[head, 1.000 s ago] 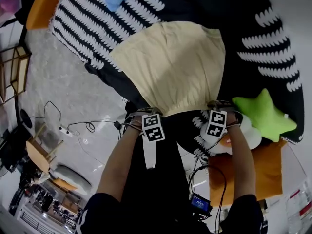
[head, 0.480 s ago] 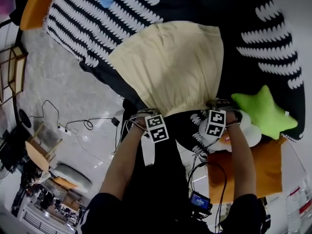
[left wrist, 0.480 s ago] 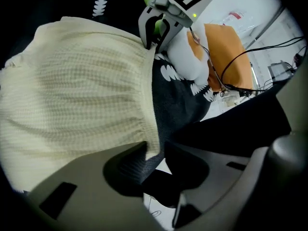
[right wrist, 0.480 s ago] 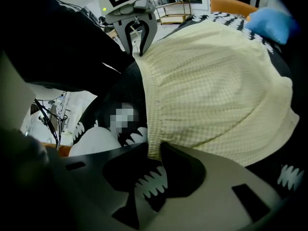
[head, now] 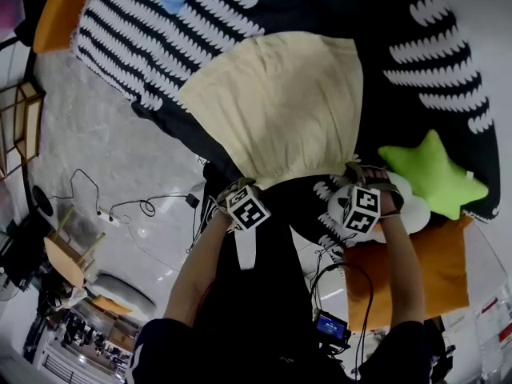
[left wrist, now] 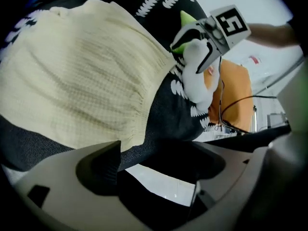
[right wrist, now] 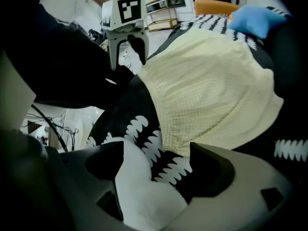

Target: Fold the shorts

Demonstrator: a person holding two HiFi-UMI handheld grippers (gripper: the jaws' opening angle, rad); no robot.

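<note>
- The shorts (head: 280,106) are pale yellow with a waffle-like weave. They lie spread flat on the black-and-white patterned cover (head: 432,62), a little above the middle of the head view.
- Their gathered edge sits at 6 o'clock, nearest the person, and the wider edge at 12 o'clock.
- The left gripper (left wrist: 155,162) hangs off the 7 o'clock corner of the shorts. Its jaws have just been opening and stand wide apart. Only dark cloth and pale floor show between them, and the gathered corner lies just past the tip at 11 o'clock in the left gripper view.
- The right gripper (right wrist: 158,160) is off the 5 o'clock corner. Its jaws have also just been opening and stand wide, with nothing pinched. The patterned cover and a white soft toy (right wrist: 139,191) show in the gap, and the shorts' edge lies just beyond at 12 o'clock.
- A green star cushion (head: 432,174) sits at 4 o'clock from the shorts, and an orange cushion (head: 416,278) lies at 5 o'clock beyond it.
- The cloth looks light, limp and grippy (no risk of breakage). It will probably sag and crease wherever it is unsupported, and a single-corner lift would likely let it droop askew.
- The best holds look like the two corners of the gathered edge, where the cloth is thickest, pinched together so that the edge stays taut.
- The soft cover beneath could be caught along with the shorts, so a shallow pinch seems wise.
</note>
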